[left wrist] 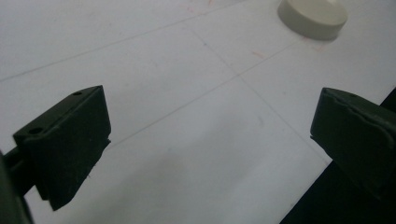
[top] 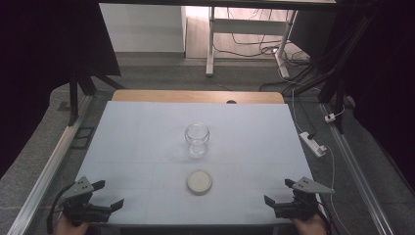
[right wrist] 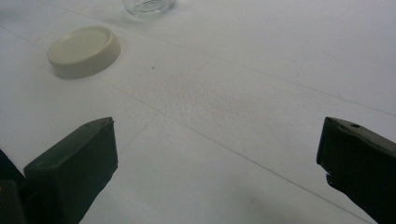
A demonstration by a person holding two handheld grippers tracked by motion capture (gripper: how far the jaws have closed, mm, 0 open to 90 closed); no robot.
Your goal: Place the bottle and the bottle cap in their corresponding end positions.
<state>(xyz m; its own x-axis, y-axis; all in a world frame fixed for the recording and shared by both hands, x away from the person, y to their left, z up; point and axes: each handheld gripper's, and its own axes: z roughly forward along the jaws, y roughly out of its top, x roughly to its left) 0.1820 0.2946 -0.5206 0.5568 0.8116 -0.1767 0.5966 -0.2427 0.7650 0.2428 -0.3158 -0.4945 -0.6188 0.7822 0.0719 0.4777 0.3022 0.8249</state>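
Your left tool (top: 108, 195) sits at the 7 o'clock corner of the white table (top: 147, 137), with its two black jaws spread wide apart and nothing between them; in the left gripper view the same released tool (left wrist: 210, 135) hangs just above bare table surface. Your right tool (top: 280, 192) mirrors it at the 5 o'clock corner, jaws likewise parted and holding nothing, and the right gripper view shows it (right wrist: 217, 158) low over the table too. The small round cream-coloured lid (top: 199, 181) lies flat on the table at 6 o'clock from the centre, roughly midway between your two tools and well apart from both. It appears toward 1 o'clock in the left gripper view (left wrist: 313, 17) and toward 11 o'clock in the right gripper view (right wrist: 85, 50). The clear round-bodied glass jar (top: 196, 139) stands upright and uncovered near the table's centre, at 12 o'clock from the lid, close to it but not touching; its base (right wrist: 148, 6) shows at the top edge of the right gripper view.
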